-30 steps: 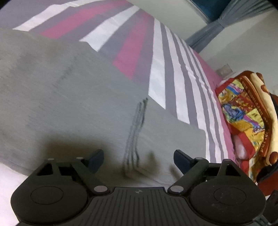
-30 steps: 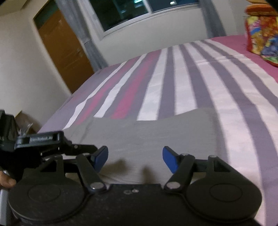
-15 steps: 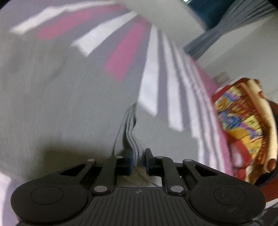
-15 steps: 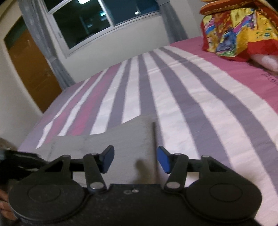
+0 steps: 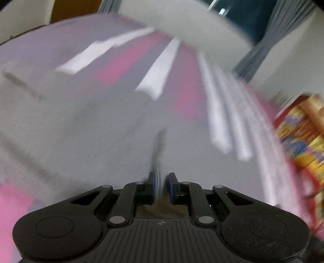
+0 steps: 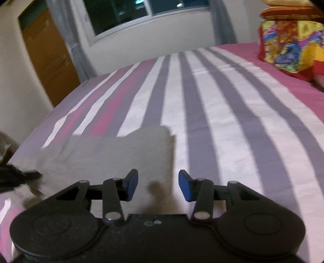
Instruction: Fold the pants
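The grey pants point(image 6: 113, 153) lie on the striped bed point(image 6: 212, 113), at its near edge. The left gripper point(image 5: 162, 183) has its fingers pinched on a stacked edge of the pants; the right gripper point(image 6: 158, 185) hovers over their corner, fingers apart. The cloth looks soft, light and limp, so gripping all layers at edges or corners should work best.

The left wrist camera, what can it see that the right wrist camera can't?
Only the left wrist view shows the left gripper pinched shut on a ridge of the grey pants. Only the right wrist view shows the right gripper open above the pants, plus the brown door in full. Both show the pants, the striped bedspread, the colourful blanket and the window.
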### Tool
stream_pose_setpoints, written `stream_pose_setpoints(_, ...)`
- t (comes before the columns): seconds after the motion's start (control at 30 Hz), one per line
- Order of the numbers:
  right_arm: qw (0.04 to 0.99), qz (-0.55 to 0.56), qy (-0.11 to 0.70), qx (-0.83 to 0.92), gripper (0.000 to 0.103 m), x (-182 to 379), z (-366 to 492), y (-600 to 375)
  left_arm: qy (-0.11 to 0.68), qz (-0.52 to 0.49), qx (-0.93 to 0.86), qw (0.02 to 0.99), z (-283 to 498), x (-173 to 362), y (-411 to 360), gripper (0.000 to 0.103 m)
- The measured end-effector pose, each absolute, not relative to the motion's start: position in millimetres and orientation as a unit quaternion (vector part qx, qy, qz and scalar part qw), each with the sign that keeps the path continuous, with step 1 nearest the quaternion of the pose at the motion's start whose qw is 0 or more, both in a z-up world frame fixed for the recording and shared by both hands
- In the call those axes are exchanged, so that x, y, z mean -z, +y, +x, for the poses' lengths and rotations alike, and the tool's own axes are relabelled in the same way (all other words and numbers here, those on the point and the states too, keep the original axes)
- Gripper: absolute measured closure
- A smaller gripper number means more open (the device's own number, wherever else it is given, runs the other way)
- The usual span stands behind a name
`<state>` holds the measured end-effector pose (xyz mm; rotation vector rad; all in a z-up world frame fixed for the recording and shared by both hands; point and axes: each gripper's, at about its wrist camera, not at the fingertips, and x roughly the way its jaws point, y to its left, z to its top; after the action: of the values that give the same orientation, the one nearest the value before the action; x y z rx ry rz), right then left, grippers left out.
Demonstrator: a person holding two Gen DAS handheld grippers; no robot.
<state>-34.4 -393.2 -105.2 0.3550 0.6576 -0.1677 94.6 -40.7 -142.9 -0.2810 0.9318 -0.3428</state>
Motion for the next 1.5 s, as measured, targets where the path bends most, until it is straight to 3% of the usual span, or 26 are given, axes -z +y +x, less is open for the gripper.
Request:
stream_pose_setpoints(0.1,0.926,0.154,0.337,0.068,0.062,111.1,-24.2,-377.5,0.461,-0.117,0.159,0.865,93.5,157.5,-46.9,0.090)
stream_pose_setpoints(0.27,0.912,0.099,0.395,0.059,0.063,132.4,-10.7,-362.1,0.429,-0.127,0.153,0.881,93.2,129.2,-43.9,0.090)
stream_pose_setpoints(0.53,0.925,0.141,0.347,0.060,0.062,104.9,-25.8,-376.7,0.442,-0.139,0.196,0.864,90.2,115.6,-61.4,0.090)
stream_pose_setpoints(0.63,0.928,0.120,0.345,0.077,0.067,102.2,-22.3,-374.2,0.439,-0.124,0.220,0.862,82.7,113.8,-85.6,0.090)
stream_pose_setpoints(0.8,0.925,0.120,0.348,0.094,0.073,108.7,-15.3,-375.7,0.470,-0.083,0.221,0.850,93.5,136.9,-118.3,0.090)
stream_pose_setpoints(0.87,0.914,0.101,0.386,0.074,0.074,127.1,-8.0,-370.4,0.481,-0.081,0.208,0.848,96.6,156.4,-111.8,0.092)
stream_pose_setpoints(0.93,0.913,0.074,0.396,0.062,0.073,136.6,-7.3,-365.0,0.478,-0.090,0.206,0.849,96.2,161.5,-100.3,0.099)
stream_pose_setpoints(1.07,0.919,0.117,0.372,0.060,0.073,118.9,-5.6,-376.9,0.478,-0.102,0.196,0.850,95.8,146.7,-90.4,0.099)
stream_pose_setpoints(1.3,0.927,0.094,0.357,0.063,0.072,103.3,43.0,-371.0,0.460,-0.070,0.201,0.862,122.9,136.4,-125.0,0.099)
stream_pose_setpoints(1.5,0.910,0.083,0.401,0.069,0.068,132.7,85.6,-372.2,0.470,-0.040,0.181,0.863,151.9,155.1,-143.0,0.099)
